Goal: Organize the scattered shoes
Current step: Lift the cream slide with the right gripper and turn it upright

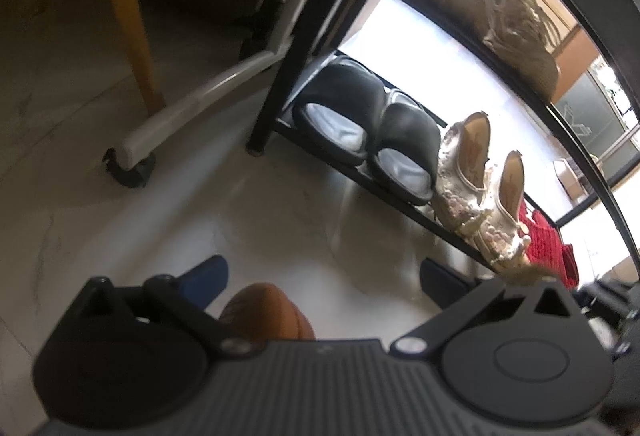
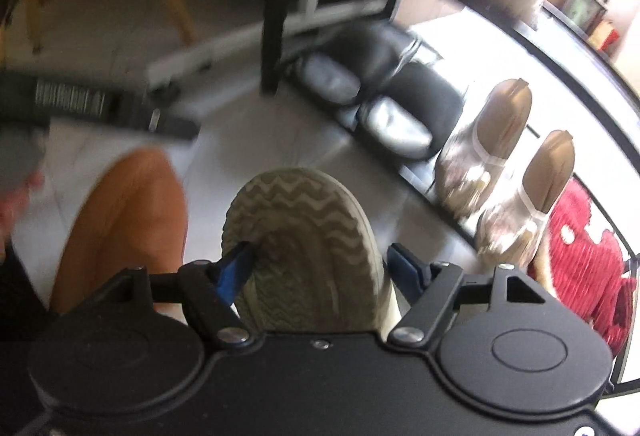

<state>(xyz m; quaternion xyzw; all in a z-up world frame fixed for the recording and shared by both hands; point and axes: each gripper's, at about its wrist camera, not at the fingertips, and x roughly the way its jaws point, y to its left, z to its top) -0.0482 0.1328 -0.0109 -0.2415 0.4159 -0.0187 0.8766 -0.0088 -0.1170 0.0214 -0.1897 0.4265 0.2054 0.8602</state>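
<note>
In the right wrist view, a shoe with a grey zigzag sole (image 2: 304, 236) is held sole-up, above the floor, and my right gripper (image 2: 320, 260) is shut on its sides. A brown shoe (image 2: 120, 228) lies on the pale floor to its left. In the left wrist view that brown shoe (image 1: 266, 314) shows just below my left gripper (image 1: 324, 274). The left gripper is open, its blue fingers (image 1: 208, 272) wide apart and off the shoe. The black shoe rack (image 1: 266, 104) stands ahead, and its lower shelf holds black slippers (image 1: 384, 132), cream heels (image 1: 476, 188) and a red shoe (image 1: 544, 240).
The rack's top shelf carries a brownish bundle (image 1: 516, 28). A wooden chair leg (image 1: 132, 24) and a white wheeled frame (image 1: 192, 108) stand left of the rack. The black ribbed body of a gripper (image 2: 72, 102) and a hand (image 2: 16, 196) show at the right wrist view's left edge.
</note>
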